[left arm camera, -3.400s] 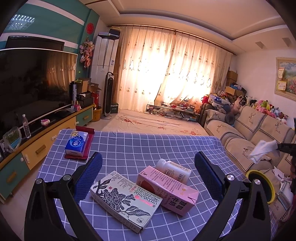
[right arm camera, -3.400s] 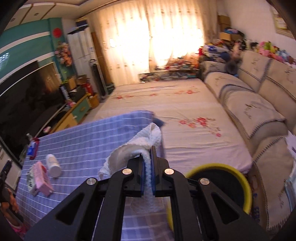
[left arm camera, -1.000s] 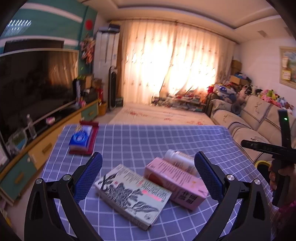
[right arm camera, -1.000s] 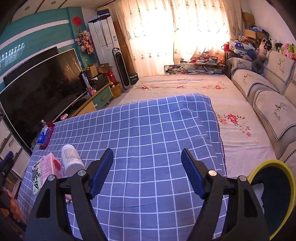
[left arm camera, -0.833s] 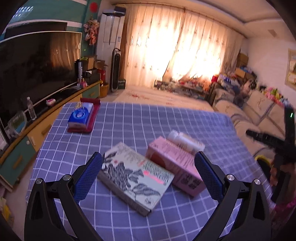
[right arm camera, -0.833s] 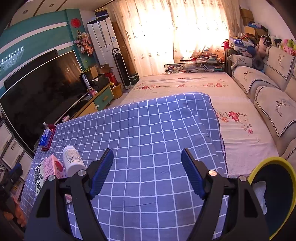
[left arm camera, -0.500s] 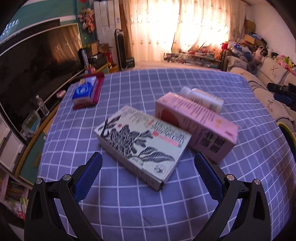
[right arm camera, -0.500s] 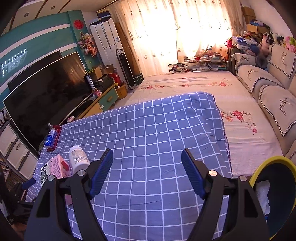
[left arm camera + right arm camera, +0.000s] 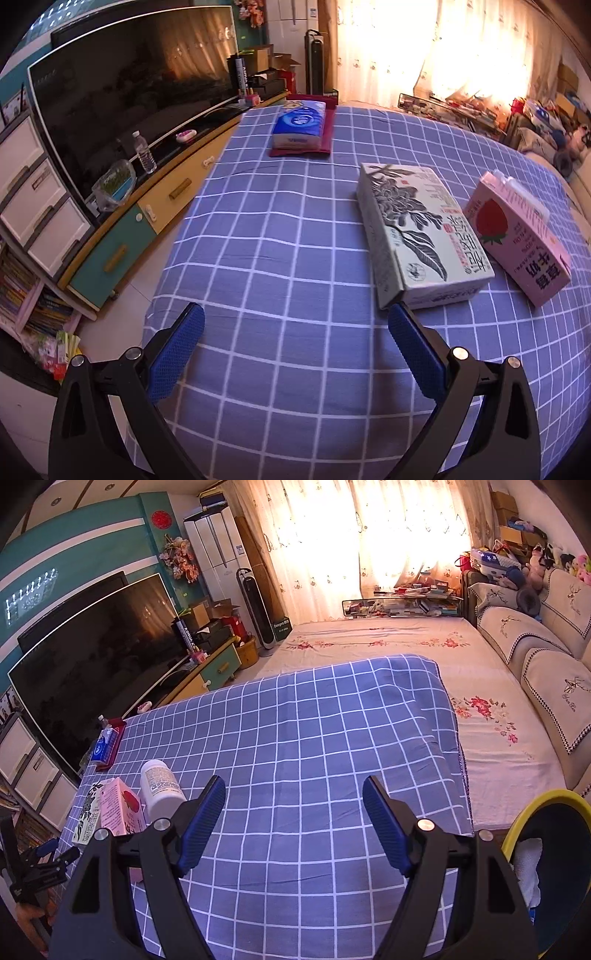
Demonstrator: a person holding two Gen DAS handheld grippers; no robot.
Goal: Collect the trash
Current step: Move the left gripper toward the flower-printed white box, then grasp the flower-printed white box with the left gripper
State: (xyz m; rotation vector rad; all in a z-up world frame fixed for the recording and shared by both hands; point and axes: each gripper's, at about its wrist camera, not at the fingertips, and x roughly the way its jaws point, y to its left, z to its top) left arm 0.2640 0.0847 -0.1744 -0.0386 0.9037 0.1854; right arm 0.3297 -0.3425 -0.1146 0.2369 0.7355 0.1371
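A pale box with a dark flower print point(image 9: 417, 229) and a pink strawberry milk carton point(image 9: 517, 236) lie side by side on the blue checked tablecloth point(image 9: 280, 236). My left gripper point(image 9: 295, 321) is open and empty, low over the cloth, its right fingertip just short of the flower box's near corner. In the right wrist view the white bottle point(image 9: 160, 786) lies beside the pink carton point(image 9: 123, 808) at the far left. My right gripper point(image 9: 293, 794) hangs open and empty over bare cloth. A yellow-rimmed bin point(image 9: 546, 801) at lower right holds a white tissue point(image 9: 526, 864).
A blue tissue pack point(image 9: 299, 123) rests on a red tray at the table's far left corner. A TV cabinet point(image 9: 155, 206) runs along the left, a sofa point(image 9: 546, 657) along the right. The table edge drops off close to my left gripper's left finger.
My left gripper dipped toward the table and swung left, so the boxes now sit to its right. The right gripper stayed put; the tissue it held earlier now lies in the bin.
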